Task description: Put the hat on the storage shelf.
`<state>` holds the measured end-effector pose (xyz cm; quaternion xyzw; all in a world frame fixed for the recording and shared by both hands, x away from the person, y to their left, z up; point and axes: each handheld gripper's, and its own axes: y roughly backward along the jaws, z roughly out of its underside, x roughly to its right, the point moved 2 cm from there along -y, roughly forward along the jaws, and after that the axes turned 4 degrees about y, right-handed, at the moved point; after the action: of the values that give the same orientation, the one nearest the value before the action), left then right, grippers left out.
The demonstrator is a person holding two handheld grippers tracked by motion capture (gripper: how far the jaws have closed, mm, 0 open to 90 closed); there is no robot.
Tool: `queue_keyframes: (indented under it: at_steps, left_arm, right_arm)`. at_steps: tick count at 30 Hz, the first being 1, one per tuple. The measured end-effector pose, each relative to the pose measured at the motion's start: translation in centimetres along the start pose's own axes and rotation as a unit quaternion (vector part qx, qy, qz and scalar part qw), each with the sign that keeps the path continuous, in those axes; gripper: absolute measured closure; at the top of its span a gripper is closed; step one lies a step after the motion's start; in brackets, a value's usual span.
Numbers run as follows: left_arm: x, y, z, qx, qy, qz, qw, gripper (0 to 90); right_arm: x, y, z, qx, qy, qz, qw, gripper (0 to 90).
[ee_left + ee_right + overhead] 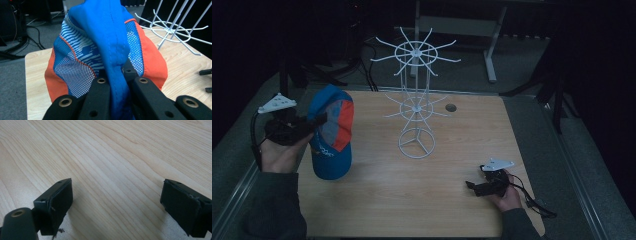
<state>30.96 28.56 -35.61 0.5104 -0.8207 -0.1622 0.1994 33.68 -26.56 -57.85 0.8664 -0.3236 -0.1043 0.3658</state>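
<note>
Nearest me, the right gripper (473, 187) rests low over the table (422, 200), jaws spread wide with nothing between them, just pale wood grain showing past the black pads (56, 205). Over at the left edge, the left gripper (314, 122) is pinched tight on a fold of the cap (331, 131), held up above the table's left side (brim hanging down toward the wood). The cap's soft cloth is blue with orange panels and a dotted mesh. Farther back, mid-table, stands a white wire rack (416, 95): thin rods, round base, two rings of spokes.
</note>
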Motion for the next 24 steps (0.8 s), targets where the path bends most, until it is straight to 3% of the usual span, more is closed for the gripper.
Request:
queue_keyframes:
  at_steps: [18,24]
  left_arm:
    - [0.6,0.7,-0.9,0.012,-0.016,0.034,0.9992,88.0]
    - [1.1,0.9,-1.3,0.015,-0.029,0.044,0.9985,88.0]
  right_arm:
    - [0.0,0.0,0.0,0.0,0.001,0.0,1.0,10.7]
    - [0.0,0.0,0.0,0.001,0.001,0.0,1.0,10.7]
